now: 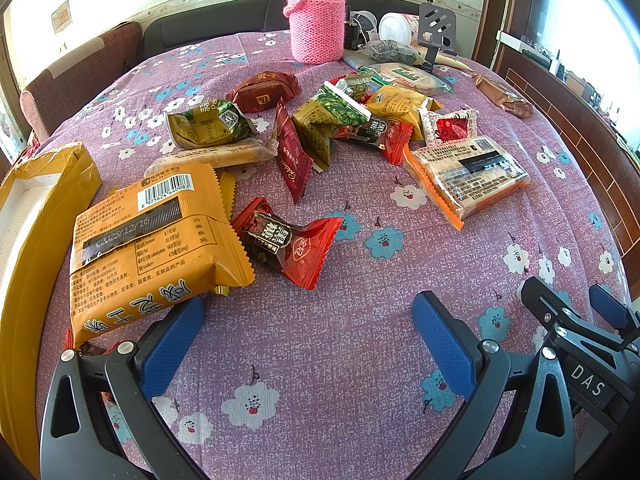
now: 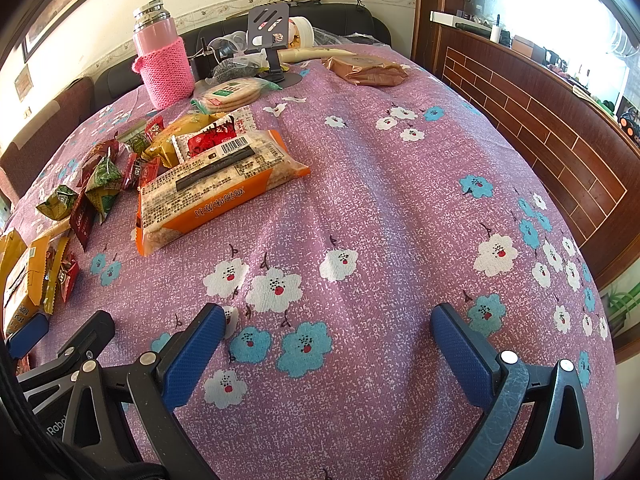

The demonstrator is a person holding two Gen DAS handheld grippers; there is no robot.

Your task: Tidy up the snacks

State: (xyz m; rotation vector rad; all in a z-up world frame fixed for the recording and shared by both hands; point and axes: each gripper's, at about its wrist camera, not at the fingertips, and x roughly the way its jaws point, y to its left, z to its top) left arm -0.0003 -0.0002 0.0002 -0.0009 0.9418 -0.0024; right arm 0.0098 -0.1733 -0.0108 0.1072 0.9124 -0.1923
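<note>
Left gripper [image 1: 308,312] and right gripper [image 2: 328,320] both spread, empty, above purple floral tablecloth [image 2: 360,184], orange foil snack packet [image 1: 152,240] beside left finger

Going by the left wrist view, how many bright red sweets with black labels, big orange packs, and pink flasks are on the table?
Bright red black-label sweets: 2
Big orange packs: 2
Pink flasks: 1
Total: 5

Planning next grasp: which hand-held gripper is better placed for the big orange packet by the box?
Left. Its hand-held gripper is open with the orange packet right at its left finger. The right one, also open, faces bare tablecloth, with that packet far to its left.
</note>
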